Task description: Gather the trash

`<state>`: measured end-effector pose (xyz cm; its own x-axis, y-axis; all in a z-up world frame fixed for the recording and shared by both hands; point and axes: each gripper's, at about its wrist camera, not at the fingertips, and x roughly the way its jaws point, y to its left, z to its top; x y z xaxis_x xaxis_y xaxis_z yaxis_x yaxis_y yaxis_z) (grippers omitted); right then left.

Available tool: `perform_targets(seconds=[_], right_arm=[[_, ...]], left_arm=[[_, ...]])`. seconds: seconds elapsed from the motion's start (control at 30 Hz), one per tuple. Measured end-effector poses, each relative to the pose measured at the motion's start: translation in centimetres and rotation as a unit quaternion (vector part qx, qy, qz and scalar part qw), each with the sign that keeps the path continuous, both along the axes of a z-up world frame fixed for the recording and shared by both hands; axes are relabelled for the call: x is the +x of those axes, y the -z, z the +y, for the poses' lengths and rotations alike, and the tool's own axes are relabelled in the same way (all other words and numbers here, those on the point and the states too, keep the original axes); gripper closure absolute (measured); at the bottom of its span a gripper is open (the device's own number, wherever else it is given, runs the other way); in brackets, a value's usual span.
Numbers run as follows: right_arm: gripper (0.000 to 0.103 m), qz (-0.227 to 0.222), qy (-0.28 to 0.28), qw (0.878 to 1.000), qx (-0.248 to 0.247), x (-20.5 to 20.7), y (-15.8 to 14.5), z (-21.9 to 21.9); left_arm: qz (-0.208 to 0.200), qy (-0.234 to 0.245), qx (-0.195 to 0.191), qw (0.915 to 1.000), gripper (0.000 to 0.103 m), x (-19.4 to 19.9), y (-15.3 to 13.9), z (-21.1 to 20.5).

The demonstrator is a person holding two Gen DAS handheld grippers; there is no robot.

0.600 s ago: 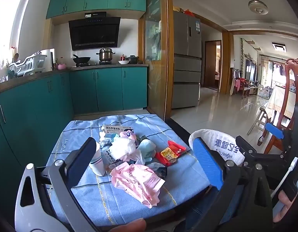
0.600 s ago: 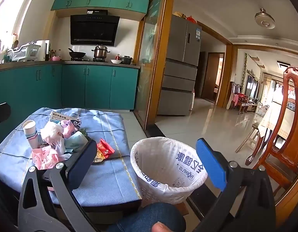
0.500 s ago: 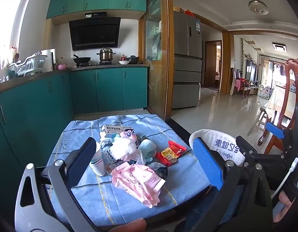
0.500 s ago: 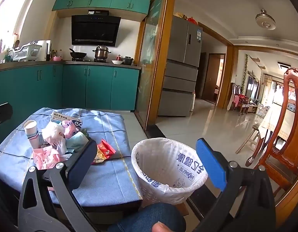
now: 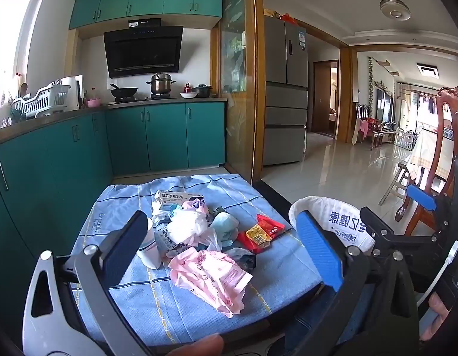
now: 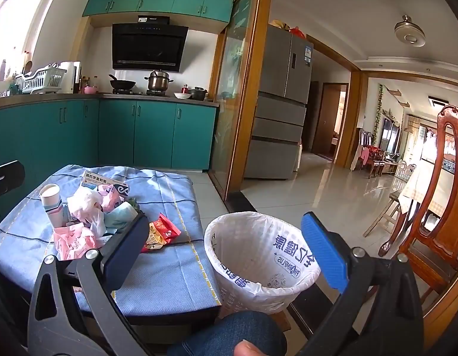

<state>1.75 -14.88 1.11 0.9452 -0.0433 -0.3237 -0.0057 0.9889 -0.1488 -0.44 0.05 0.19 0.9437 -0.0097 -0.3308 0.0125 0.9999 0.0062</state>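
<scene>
The left gripper [image 5: 220, 247] is held with its jaws spread wide and nothing between them, above the near edge of a low table [image 5: 181, 317] draped in a blue checked cloth. The right gripper [image 6: 226, 246] is likewise held fully open and empty, over the gap between that table and a bin [image 6: 258, 292].

One heap of trash [image 5: 199, 237] is seen on the cloth, well ahead of both grippers. In it are counted one paper cup [image 5: 150, 252], upright at the left of the heap; one flat box [image 5: 178, 199] at the far side; one crumpled white bag [image 5: 185, 227]; one pink bag [image 5: 211, 276] nearest the cameras; one pale green wad [image 5: 226, 225]; and two snack wrappers, one red [image 5: 270, 225] and one yellow [image 5: 257, 234], lying together at the right of the heap. Smaller scraps beneath cannot be told apart.

The single bin is lined with a white printed bag and stands on the floor just beside the table's right edge; no trash can be made out inside it.

A denim-clad knee [image 6: 229, 335] is seen at the bottom of the right view. One carved wooden chair [image 6: 436, 207] stands at the right. Teal cabinets [image 5: 163, 136] line the kitchen behind.
</scene>
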Motion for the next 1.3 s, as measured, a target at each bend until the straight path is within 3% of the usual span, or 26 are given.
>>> perform_targets(seconds=[1.3], right_arm=[[0.003, -0.002, 0.001, 1.0, -0.004, -0.14, -0.15, 0.11]], left_arm=[[0.007, 0.006, 0.002, 1.0, 0.003, 0.33, 0.56, -0.36]])
